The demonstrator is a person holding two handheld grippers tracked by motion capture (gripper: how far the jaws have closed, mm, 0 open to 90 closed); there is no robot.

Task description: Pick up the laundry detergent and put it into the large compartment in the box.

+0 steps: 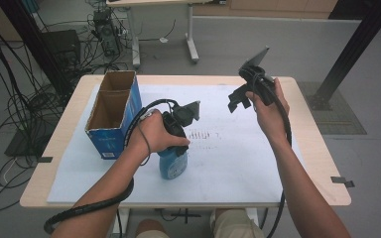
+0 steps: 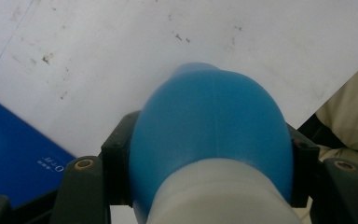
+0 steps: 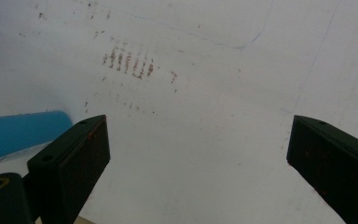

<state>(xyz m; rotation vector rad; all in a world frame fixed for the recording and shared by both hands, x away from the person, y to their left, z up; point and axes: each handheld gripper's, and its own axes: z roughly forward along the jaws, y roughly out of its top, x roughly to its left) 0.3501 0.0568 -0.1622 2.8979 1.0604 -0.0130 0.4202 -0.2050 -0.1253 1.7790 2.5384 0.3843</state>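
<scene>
Bottle [image 2: 209, 140] squarely between left gripper's [image 2: 209, 154] jaws.

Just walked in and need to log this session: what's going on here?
A person at a table works with a gripper in each hand. The left gripper is shut on a blue bottle, standing on the white mat beside an open blue box. The right gripper is held open above the mat, gripping nothing.
</scene>
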